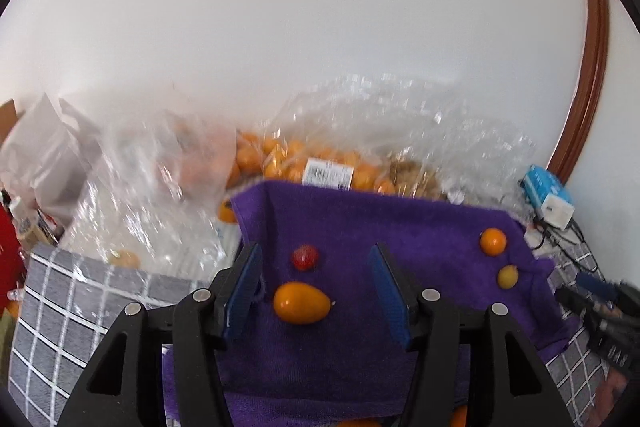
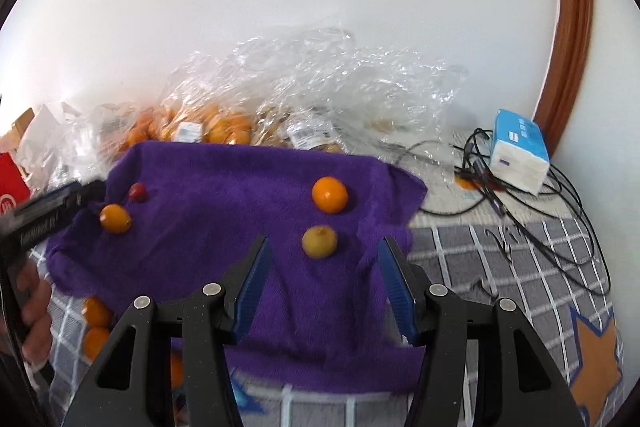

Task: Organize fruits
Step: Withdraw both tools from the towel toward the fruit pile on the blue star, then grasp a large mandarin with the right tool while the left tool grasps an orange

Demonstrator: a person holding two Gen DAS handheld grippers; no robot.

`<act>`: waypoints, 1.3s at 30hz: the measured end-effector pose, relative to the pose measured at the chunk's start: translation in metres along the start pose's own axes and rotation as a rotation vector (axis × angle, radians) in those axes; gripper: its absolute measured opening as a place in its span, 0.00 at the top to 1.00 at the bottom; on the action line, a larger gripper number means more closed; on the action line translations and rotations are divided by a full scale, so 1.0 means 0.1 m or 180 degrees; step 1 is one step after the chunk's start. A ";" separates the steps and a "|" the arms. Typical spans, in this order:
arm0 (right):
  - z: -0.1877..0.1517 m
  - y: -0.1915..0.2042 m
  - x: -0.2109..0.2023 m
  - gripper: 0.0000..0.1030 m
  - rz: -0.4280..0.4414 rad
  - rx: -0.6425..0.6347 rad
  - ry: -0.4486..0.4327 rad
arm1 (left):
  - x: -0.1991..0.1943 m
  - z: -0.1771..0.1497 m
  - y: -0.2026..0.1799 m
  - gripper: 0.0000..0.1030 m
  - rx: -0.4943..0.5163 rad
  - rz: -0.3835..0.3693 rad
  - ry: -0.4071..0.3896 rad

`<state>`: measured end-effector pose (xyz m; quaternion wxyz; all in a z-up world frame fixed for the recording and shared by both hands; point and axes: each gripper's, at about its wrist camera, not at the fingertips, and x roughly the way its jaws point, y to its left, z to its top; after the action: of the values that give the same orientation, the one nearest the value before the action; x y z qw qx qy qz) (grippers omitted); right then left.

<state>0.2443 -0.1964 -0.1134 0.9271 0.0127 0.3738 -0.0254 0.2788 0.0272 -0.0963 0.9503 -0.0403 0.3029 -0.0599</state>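
A purple towel (image 1: 360, 227) lies on a grey checked cloth (image 1: 60, 307). Four fruits sit on the towel. On its left part are a small red fruit (image 1: 305, 257) and, just nearer, an egg-shaped orange fruit (image 1: 301, 303). On its right part are a round orange (image 2: 329, 194) and, near it, a yellow-green fruit (image 2: 319, 241).

The left gripper (image 1: 316, 291) has its blue fingers apart. The egg-shaped fruit and the red fruit show in the gap, but the fingers touch neither. The right gripper (image 2: 324, 287) is also apart and holds nothing. The yellow-green fruit lies just past its gap, on the towel.

Behind the towel, by the white wall, are clear plastic bags (image 2: 320, 83). One bag (image 1: 320, 159) is full of small oranges and has a white label. Another bag to its right holds something brown, too blurry to name.

Far right, a blue and white tissue pack (image 2: 520, 151) sits among black cables (image 2: 560, 211). More oranges (image 2: 96, 327) lie on the checked cloth, near and left of the towel.
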 end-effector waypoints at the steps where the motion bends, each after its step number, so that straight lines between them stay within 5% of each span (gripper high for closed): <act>1: -0.04 0.03 -0.04 0.46 0.0097 -0.0006 0.0087 | -0.08 0.02 -0.01 0.48 -0.0002 0.0007 -0.0059; 7: -0.37 0.27 -0.28 0.48 0.0326 -0.0148 0.0137 | -0.45 -0.08 0.11 0.48 -0.0173 -0.0111 -0.0045; 18: -0.94 0.72 -0.32 0.47 0.0740 -0.0424 0.0286 | -0.67 -0.92 0.39 0.48 -0.0092 -0.0075 0.0419; 31: -1.01 0.90 -0.05 0.48 0.0652 -0.0440 0.0434 | -0.63 -1.15 0.28 0.48 0.0002 -0.0076 0.0547; 34: -1.02 0.93 -0.01 0.59 0.0624 -0.0482 0.0431 | -0.63 -1.16 0.30 0.47 -0.0026 -0.0079 0.0545; 39: -1.02 0.80 -0.13 0.59 0.0600 -0.0390 0.0330 | -0.59 -1.16 0.36 0.48 -0.0137 -0.0085 0.0581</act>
<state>0.1691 -0.1114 -0.1776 0.9038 -0.0075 0.4192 0.0854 0.1666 0.0659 -0.1607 0.9168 -0.0591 0.3889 -0.0695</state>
